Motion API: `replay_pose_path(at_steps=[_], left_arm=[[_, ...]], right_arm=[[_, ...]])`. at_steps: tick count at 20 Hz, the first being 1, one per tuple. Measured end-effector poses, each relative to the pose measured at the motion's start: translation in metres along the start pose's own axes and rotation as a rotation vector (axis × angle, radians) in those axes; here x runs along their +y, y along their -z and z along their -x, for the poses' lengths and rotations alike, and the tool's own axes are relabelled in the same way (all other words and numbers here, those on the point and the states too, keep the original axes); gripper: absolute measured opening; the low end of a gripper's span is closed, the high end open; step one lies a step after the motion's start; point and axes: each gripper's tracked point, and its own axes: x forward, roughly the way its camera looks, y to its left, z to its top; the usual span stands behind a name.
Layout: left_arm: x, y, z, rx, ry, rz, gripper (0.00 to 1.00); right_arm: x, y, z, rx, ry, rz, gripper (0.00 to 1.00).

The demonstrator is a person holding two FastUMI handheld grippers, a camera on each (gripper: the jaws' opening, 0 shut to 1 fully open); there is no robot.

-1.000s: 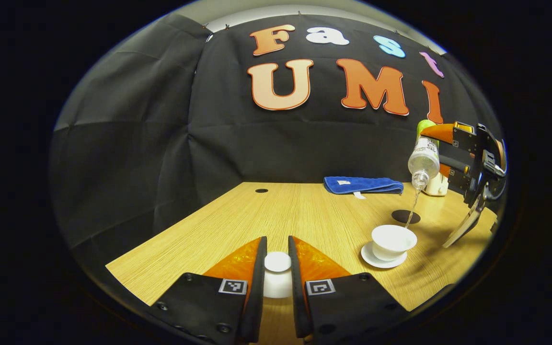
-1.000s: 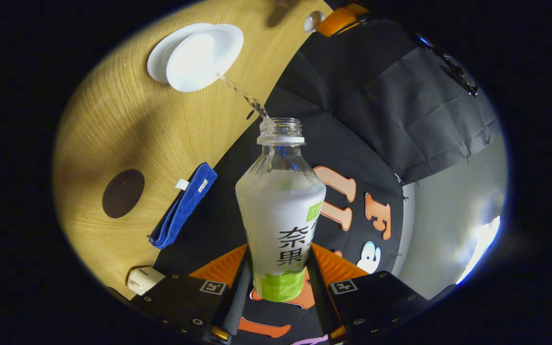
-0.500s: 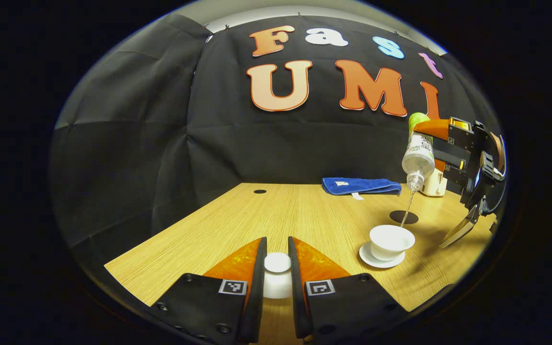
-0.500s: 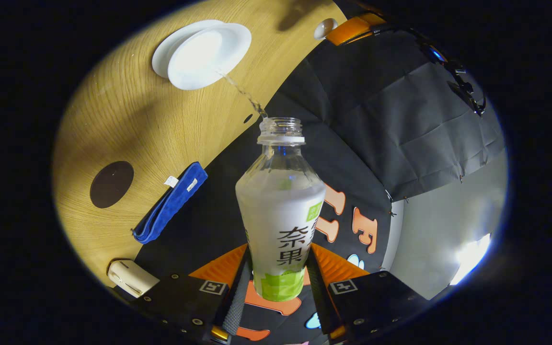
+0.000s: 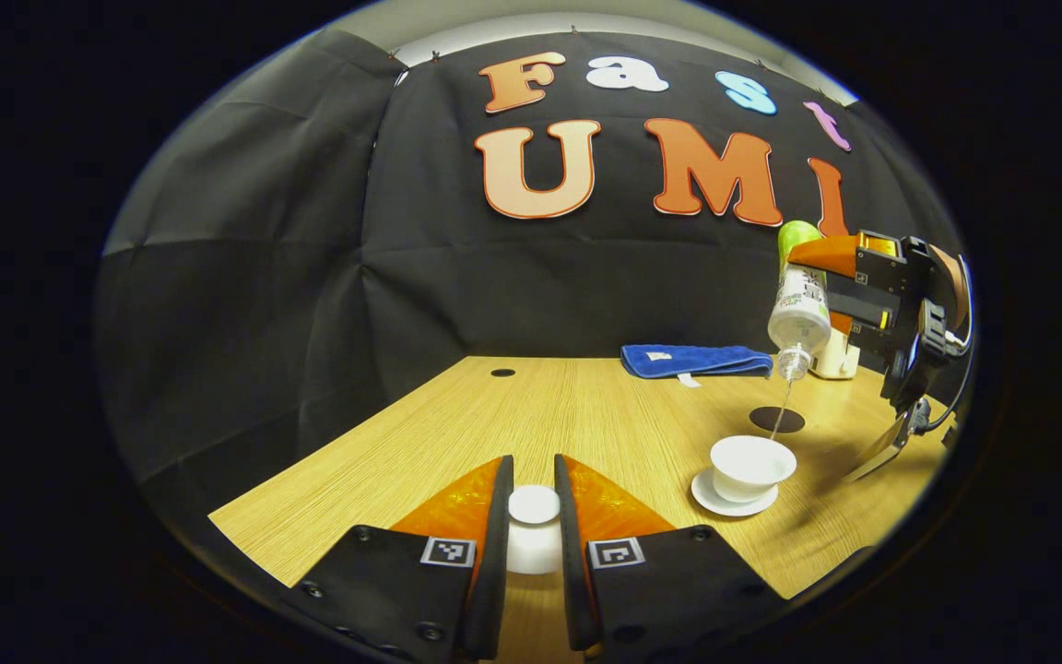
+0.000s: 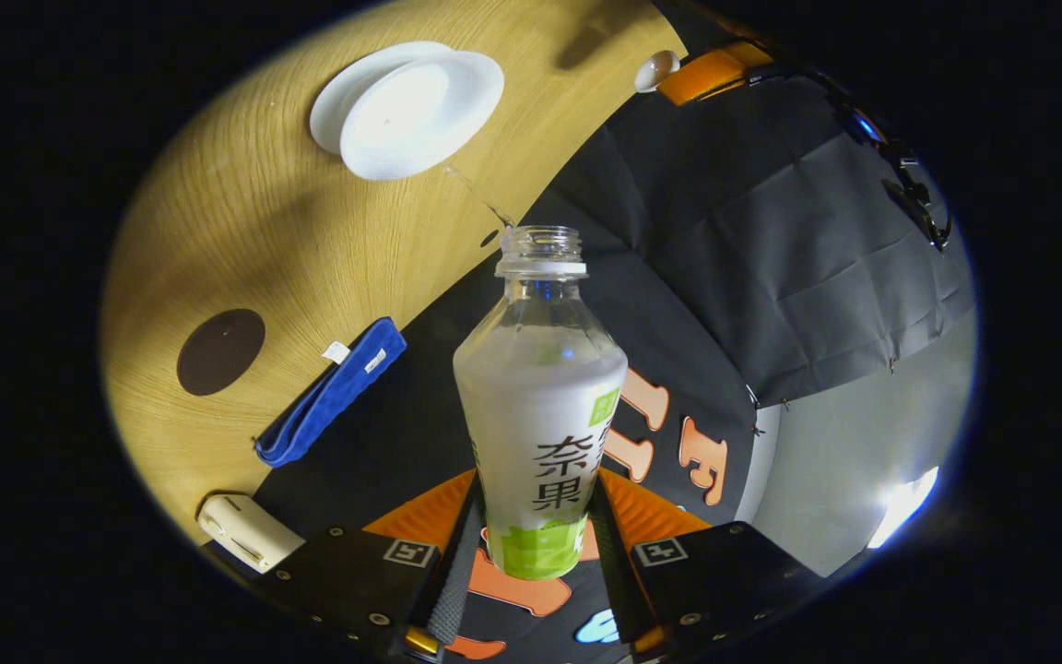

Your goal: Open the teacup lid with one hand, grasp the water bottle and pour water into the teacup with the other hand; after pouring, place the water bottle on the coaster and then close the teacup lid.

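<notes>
While my left gripper [image 5: 533, 516] sits low over the desk [image 5: 513, 415], its fingers [image 5: 497, 516] are drawn in close on either side of the teacup lid [image 5: 534, 530], the white knob standing right between them; both appear to press on it, and I cannot tell whether the lid is off the desk. Ahead of these fingers and off to their right stands the teacup [image 5: 751, 464] on its saucer [image 5: 725, 501], uncovered. Farther on, beyond the cup, lies the dark round coaster [image 5: 777, 420], and past that a folded blue cloth [image 5: 695, 360] near the back edge of the desk.

From the left gripper view I see my right gripper [image 5: 831, 286] held up high above and beyond the cup, with the water bottle [image 5: 798, 309] tipped mouth-down and a thin stream of water [image 5: 780, 415] running toward the cup.

In the right gripper view, the fingers [image 6: 465, 544] are closed on the lower part of the water bottle [image 6: 540, 406], one on each side, the bottle reaching straight out from between them with its open mouth farthest away. A fine thread of water [image 6: 476, 195] leaves the mouth toward the teacup [image 6: 420, 103], which lies far ahead and to the left of the fingers. The coaster [image 6: 220, 338] is well off to the left, apart from the cup, with the blue cloth [image 6: 333, 392] nearer the fingers and a small cream-coloured box [image 6: 245, 532] just beside the left finger.
</notes>
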Motion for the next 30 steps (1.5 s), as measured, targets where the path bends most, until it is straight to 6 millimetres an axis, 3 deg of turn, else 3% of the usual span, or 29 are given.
replay_pose_path(at_steps=[8,14,18,22,30], left_arm=[[-0.012,-0.007,0.001,-0.028,0.021,-0.008,0.31],[-0.019,-0.014,0.001,-0.046,0.023,-0.005,0.31],[-0.037,-0.027,0.003,-0.076,0.054,-0.002,0.3],[-0.055,-0.044,0.004,-0.12,0.086,-0.004,0.3],[-0.095,-0.074,0.01,-0.2,0.149,0.005,0.3]], right_arm=[[0.01,0.005,-0.005,-0.016,-0.127,-0.276,0.64],[0.026,0.009,-0.007,0.043,-0.219,-0.753,0.64],[0.03,0.012,-0.01,0.123,-0.178,-1.043,0.65],[0.052,0.014,-0.015,0.193,-0.182,-1.351,0.64],[0.087,-0.013,-0.021,0.303,-0.232,-1.857,0.64]])
